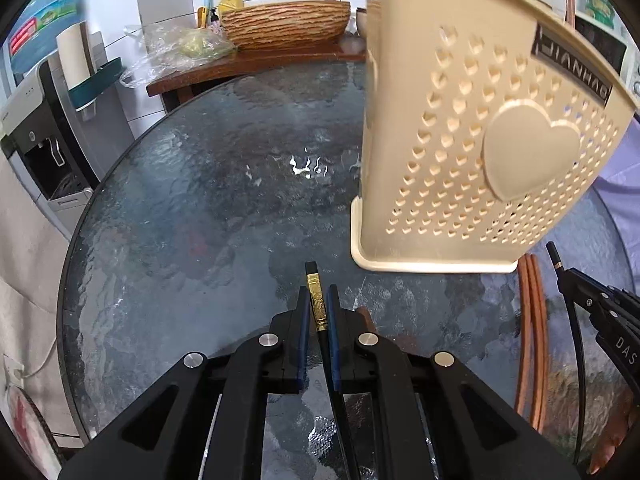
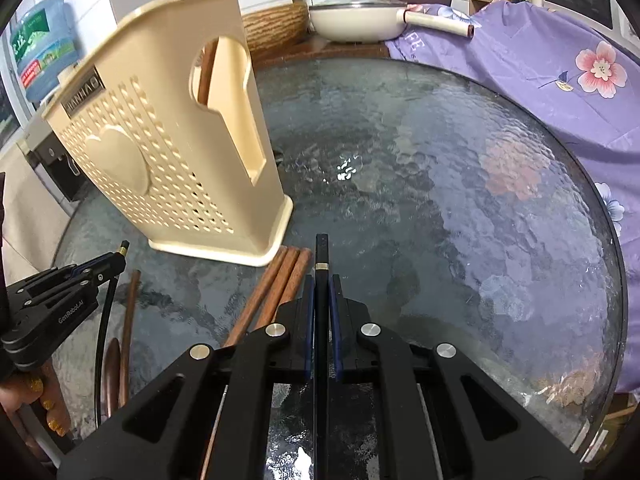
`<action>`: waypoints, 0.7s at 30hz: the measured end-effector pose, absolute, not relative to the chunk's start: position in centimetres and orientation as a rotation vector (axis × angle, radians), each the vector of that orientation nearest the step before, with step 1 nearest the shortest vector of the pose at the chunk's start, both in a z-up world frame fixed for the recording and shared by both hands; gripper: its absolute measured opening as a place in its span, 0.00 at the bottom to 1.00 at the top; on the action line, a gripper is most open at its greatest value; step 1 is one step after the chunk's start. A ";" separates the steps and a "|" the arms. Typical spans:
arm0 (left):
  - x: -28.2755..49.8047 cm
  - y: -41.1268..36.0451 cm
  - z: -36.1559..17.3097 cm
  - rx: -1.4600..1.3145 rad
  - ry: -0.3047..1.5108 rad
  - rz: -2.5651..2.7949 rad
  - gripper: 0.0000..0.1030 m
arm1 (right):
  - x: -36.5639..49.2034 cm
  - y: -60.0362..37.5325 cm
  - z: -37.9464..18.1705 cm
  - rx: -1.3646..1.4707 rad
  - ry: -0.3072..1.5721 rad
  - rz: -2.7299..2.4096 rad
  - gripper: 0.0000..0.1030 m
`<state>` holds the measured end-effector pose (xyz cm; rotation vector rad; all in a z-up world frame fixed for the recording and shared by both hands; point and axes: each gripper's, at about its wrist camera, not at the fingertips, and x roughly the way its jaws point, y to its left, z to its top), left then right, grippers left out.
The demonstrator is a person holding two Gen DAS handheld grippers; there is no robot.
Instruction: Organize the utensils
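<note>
Black chopstick (image 2: 321, 276) in right gripper (image 2: 321, 286), clear of holder (image 2: 168, 152) base.

Bright daylight, table (image 1: 200, 208) glare, fisheye-warped edges

Left gripper (image 1: 318, 300) angled down toward worktop (image 1: 200, 220), clamped on black chopstick (image 1: 316, 300). Right gripper (image 2: 320, 292) likewise, clamped on second black chopstick (image 2: 321, 256).

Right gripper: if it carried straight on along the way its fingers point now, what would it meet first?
Probably the glass tabletop. The right gripper, shut on a black chopstick, points down at bare glass to the right of the beige utensil holder, whose base corner looks clear of that line, though depth is hard to judge.
</note>
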<state>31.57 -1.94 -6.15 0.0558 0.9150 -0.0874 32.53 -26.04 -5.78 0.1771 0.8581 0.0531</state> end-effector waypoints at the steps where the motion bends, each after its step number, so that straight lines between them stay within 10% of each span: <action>1: 31.5 -1.8 -5.9 0.051 0.908 -0.087 0.08 | 32.4 -26.1 -5.6 0.181 0.848 0.056 0.08; 21: 29.9 -0.4 -2.8 0.005 0.826 -0.104 0.06 | 28.8 -26.4 -1.3 0.215 0.720 0.108 0.08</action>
